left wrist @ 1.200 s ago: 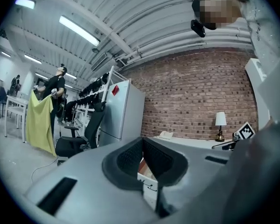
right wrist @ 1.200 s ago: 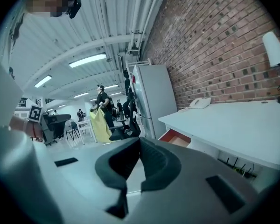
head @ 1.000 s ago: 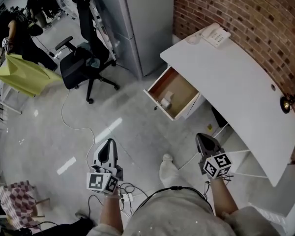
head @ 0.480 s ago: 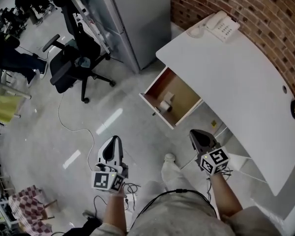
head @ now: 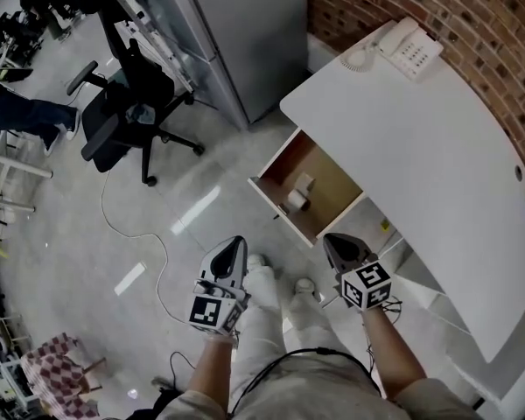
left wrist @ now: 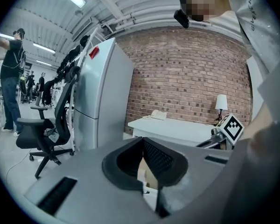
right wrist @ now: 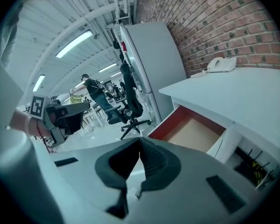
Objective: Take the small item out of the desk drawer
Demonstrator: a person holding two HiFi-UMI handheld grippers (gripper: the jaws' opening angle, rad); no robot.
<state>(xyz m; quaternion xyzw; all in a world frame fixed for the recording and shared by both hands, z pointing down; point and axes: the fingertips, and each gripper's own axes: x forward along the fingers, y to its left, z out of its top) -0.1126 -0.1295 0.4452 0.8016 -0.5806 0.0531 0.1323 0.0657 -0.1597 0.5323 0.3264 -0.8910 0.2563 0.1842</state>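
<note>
Left gripper (head: 236, 243), right gripper (head: 331, 240): jaws together, short of drawer (head: 331, 186)

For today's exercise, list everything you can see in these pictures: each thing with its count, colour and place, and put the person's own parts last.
desk: one, white, at the right by the brick wall
brick wall: one, red-brown, behind the desk
drawer: one, brown inside, pulled open at the desk's left edge
small items: two, white, close together in the drawer
telephone: one, white, far corner of the desk
lamp: one, white shade, on the desk by the wall
cabinet: one, grey, tall, left of the desk
office chair: one, black, on the floor left of the cabinet
left gripper: one, grey, jaws together, empty, short of the drawer
right gripper: one, grey, jaws together, empty, near the drawer's front
</note>
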